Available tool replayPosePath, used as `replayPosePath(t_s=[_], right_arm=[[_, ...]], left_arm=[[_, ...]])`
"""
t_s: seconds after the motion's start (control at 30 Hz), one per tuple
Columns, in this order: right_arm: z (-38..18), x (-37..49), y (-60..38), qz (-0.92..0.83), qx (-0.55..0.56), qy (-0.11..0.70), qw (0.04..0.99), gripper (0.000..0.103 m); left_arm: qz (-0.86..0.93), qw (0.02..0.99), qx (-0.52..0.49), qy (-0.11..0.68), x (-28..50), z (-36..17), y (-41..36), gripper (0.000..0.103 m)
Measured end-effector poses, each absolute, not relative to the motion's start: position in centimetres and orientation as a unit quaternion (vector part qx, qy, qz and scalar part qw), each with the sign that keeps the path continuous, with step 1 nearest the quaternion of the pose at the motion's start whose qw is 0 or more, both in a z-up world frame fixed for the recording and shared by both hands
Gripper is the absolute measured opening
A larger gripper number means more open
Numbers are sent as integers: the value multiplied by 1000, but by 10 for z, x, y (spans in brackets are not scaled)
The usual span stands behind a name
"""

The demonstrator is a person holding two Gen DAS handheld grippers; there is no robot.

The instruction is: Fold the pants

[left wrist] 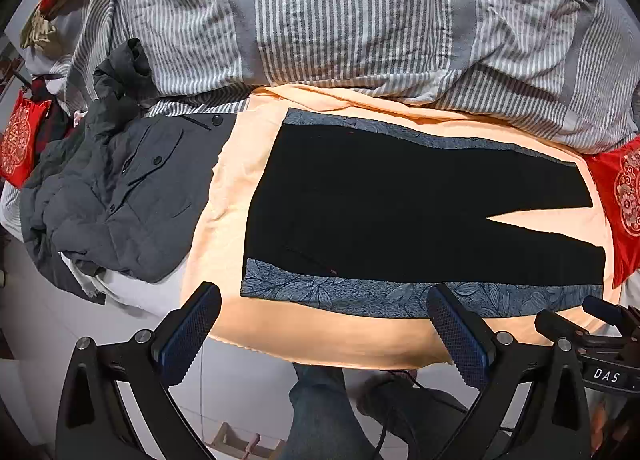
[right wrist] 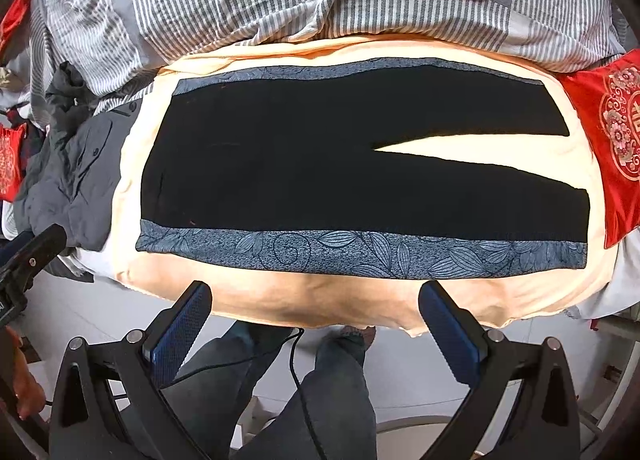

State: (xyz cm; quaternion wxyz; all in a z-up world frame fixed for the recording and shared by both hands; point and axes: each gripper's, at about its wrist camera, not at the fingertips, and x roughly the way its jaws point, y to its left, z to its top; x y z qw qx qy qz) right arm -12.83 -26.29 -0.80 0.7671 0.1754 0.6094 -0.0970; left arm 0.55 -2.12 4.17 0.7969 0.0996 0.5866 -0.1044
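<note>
Left gripper (left wrist: 320, 324), lower centre of the left wrist view: jaws spread wide, nothing between them, held above the floor at the near edge of the bed. Its blue-padded fingers (left wrist: 191, 334) frame the lower border of the pants. Right gripper (right wrist: 316, 316), lower centre of the right wrist view: likewise spread wide and empty, in front of the same bed edge; part of it also enters the lower right of the left wrist view.

Pants (left wrist: 400, 211), centre of both views: black with a blue leaf-patterned band along each outer side, lying flat and unfolded on a peach blanket (left wrist: 320, 336). The waistband sits toward the left of the frame, the two legs run to the right with a narrow wedge of blanket showing between them.

Surroundings: a grey jacket (left wrist: 132, 199) lies crumpled at the left of the frame beside the blanket; a grey-and-white striped duvet (left wrist: 360, 11) fills the top; a red embroidered cushion (right wrist: 604, 131) lies at the right edge, just beside the leg hems.
</note>
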Motion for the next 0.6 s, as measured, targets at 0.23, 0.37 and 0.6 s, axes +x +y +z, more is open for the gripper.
replayPosePath(t_s=[0.23, 0.37, 0.6], right_arm=[[-8, -128, -265, -94, 177, 610, 767, 103], [-8, -128, -265, -94, 176, 610, 767, 103], [-9, -134, -272, -87, 171, 608, 771, 103]], left_arm=[[-97, 798, 100, 587, 3, 42, -26, 103], [-89, 799, 96, 587, 0, 42, -26, 103], [-74, 803, 83, 585, -11, 42, -28, 103]])
